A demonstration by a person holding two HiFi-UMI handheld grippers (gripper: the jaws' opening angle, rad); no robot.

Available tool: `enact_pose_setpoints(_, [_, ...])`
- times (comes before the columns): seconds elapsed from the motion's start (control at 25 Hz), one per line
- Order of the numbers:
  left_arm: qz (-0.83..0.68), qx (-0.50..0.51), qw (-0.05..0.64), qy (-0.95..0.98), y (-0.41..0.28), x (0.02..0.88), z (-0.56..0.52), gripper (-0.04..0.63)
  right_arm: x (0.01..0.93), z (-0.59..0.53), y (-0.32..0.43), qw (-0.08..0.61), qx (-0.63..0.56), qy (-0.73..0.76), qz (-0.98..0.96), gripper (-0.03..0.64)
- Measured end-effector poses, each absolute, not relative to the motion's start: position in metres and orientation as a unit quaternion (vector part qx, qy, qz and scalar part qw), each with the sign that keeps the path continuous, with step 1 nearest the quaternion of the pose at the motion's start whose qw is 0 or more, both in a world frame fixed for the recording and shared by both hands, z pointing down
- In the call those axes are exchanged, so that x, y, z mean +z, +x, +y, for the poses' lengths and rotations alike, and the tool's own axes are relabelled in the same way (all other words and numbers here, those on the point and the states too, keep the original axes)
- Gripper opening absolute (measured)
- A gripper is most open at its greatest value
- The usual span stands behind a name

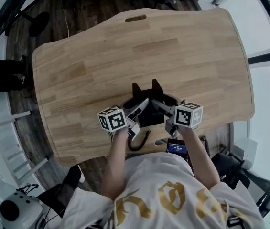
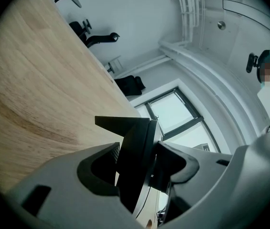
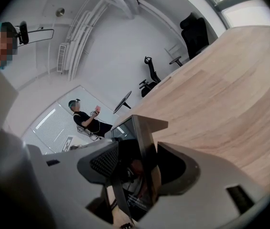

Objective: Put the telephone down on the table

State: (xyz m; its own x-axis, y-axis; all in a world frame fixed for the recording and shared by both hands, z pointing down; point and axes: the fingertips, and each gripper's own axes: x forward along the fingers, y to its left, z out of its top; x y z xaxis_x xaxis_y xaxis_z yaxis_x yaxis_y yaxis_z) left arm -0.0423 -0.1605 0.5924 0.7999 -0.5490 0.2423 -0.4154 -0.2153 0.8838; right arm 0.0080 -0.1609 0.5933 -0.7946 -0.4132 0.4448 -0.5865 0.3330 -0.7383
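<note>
In the head view we see the black, angular plastic telephone (image 1: 150,114) over the near edge of the pale, round-cornered wooden table (image 1: 139,56), at about 6 o'clock on the tabletop. We cannot tell whether its base touches the wood. The left gripper (image 1: 138,109) reaches it from 8 o'clock and the right gripper (image 1: 161,107) from 4 o'clock, with their marker cubes flanking it. In the left gripper view the jaws are clamped on a black edge of the telephone (image 2: 134,132), pads pressing both faces. In the right gripper view we find the same, with the jaws gripping the telephone's thin panel (image 3: 143,133). A black coiled cord (image 1: 142,141) hangs at 6 o'clock of the telephone, past the table edge.
</note>
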Motion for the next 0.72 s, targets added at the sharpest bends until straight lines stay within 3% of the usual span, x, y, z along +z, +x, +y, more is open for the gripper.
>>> enact_pose_setpoints(0.72, [-0.316,-0.061,0.578,0.750,-0.051,0.611,-0.188,0.235,0.611,-0.191,0.002,0.087,0.513,0.310,-0.796,0.235])
